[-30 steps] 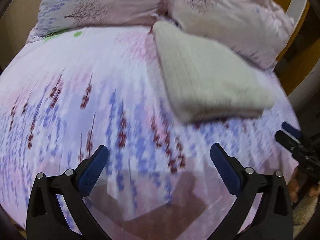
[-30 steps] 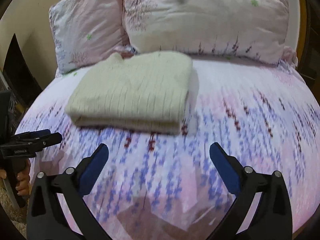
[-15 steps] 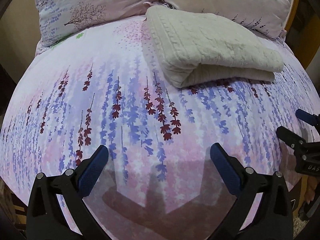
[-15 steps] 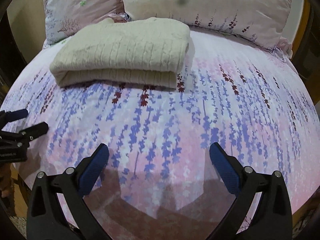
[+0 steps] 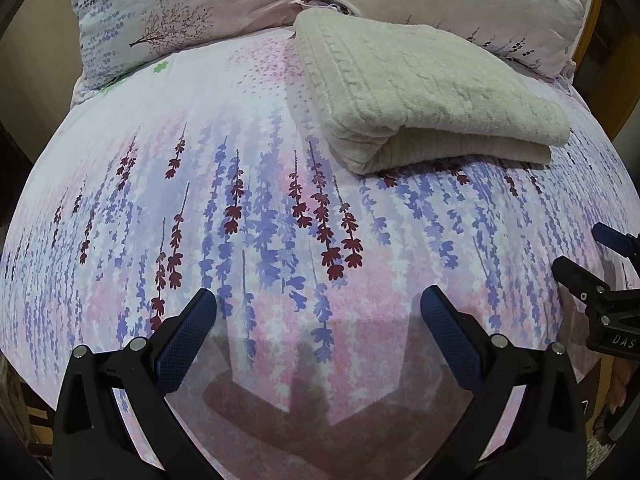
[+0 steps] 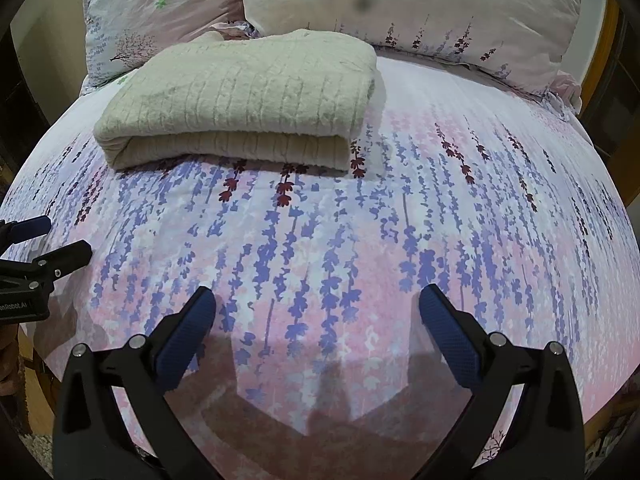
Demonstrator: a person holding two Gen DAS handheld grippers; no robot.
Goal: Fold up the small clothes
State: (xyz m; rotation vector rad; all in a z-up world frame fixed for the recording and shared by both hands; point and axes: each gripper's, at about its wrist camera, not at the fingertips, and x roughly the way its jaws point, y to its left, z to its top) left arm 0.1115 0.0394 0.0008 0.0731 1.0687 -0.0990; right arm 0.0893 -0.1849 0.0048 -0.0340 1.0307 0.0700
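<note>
A cream knitted garment (image 5: 424,92) lies folded into a thick rectangle on the bed, near the pillows; it also shows in the right wrist view (image 6: 240,104). My left gripper (image 5: 318,300) is open and empty, held over the near part of the bed, well short of the garment. My right gripper (image 6: 316,298) is open and empty too, at about the same distance. Each gripper shows at the edge of the other's view: the right one (image 5: 588,256) and the left one (image 6: 52,240).
The bed has a pink sheet (image 5: 248,200) printed with purple and red flowers. Two matching pillows (image 6: 400,4) lie behind the garment. A wooden bed frame (image 5: 592,20) stands at the right. The bed's front edge is just below my grippers.
Both grippers pulled back and steadied; the view went from blurred to sharp. The folded garment has not moved on the bed. Both grippers stayed open.
</note>
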